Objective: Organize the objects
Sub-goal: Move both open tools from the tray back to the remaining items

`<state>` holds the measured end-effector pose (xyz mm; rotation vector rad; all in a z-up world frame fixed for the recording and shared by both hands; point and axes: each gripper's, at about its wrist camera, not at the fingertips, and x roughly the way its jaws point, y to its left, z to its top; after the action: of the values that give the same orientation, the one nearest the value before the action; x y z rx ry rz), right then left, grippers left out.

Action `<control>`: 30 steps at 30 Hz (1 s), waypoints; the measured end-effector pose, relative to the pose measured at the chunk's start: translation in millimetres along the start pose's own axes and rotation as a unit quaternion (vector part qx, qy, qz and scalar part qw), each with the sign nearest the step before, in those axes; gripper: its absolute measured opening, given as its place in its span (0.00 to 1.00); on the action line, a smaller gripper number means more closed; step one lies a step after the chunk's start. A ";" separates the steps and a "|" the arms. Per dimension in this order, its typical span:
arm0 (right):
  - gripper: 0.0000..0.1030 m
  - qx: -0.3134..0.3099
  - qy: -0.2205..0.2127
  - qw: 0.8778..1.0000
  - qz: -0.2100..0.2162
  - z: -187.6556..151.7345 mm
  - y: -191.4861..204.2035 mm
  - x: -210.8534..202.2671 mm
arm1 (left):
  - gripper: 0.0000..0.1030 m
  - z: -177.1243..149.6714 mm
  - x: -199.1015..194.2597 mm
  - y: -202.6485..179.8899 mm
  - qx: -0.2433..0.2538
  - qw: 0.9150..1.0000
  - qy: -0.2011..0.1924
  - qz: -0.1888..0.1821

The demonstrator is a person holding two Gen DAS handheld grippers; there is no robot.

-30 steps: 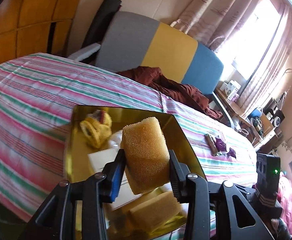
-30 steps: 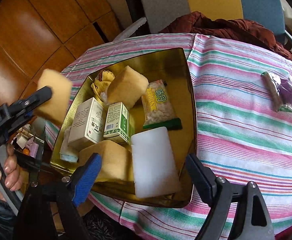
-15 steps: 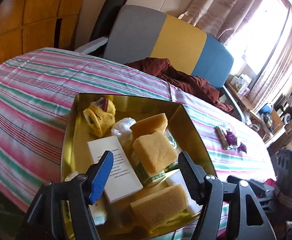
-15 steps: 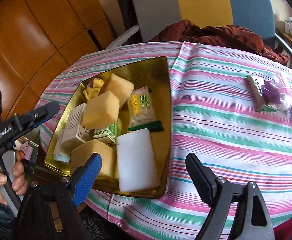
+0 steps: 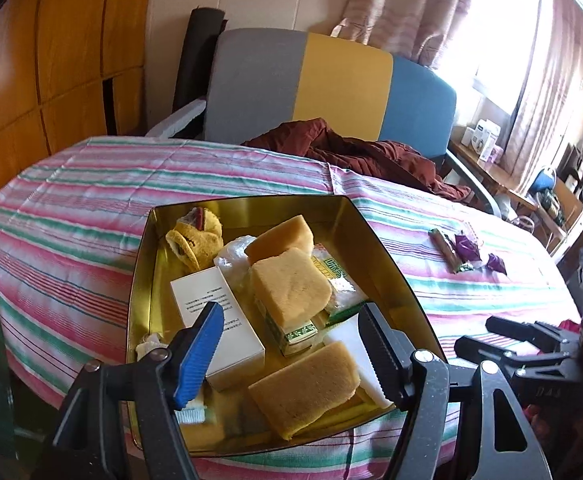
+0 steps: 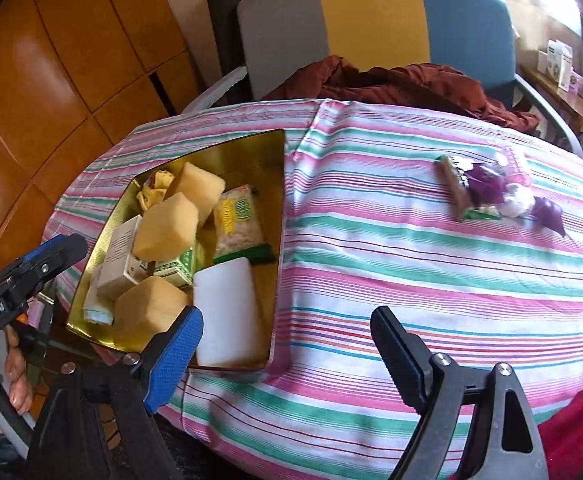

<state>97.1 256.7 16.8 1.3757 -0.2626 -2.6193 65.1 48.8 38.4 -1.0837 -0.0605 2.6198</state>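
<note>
The left tool has just been opening — its jaws now stand apart and empty, and the yellow sponge it carried a second ago lies ahead of it in the gold tin. The right tool, jaws wide and empty, faces the counter, where wrapped sweets beyond it still wait.

A square gold metal tin stands on the tabletop covered with a pink, green and white striped cloth, near its left edge. In the tin a yellow sponge block lies on a small green and white box, with a white carton to its left and a flat white foam pad at the near side. Well to the right of the tin, some small purple wrapped sweets lie on the cloth. Behind the tabletop stands a grey, yellow and blue chair.
</note>
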 end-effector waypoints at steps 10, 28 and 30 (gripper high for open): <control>0.85 0.036 -0.003 0.998 -0.050 6.3 -37.0 -13.0 | 0.74 -2.2 -7.2 -34.3 0.059 0.998 -0.015 0.000; 0.85 0.155 0.021 0.978 -0.141 16.6 -168.1 -31.4 | 0.80 1.9 13.1 -94.2 0.126 0.991 0.004 -0.049; 0.85 0.176 0.023 0.973 -0.148 17.0 -185.3 -33.8 | 0.80 2.8 17.9 -100.7 0.130 0.990 0.010 -0.056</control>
<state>89.2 445.6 9.9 1.7015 -0.5804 -2.8790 77.6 150.2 43.6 -0.9839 0.2138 2.4336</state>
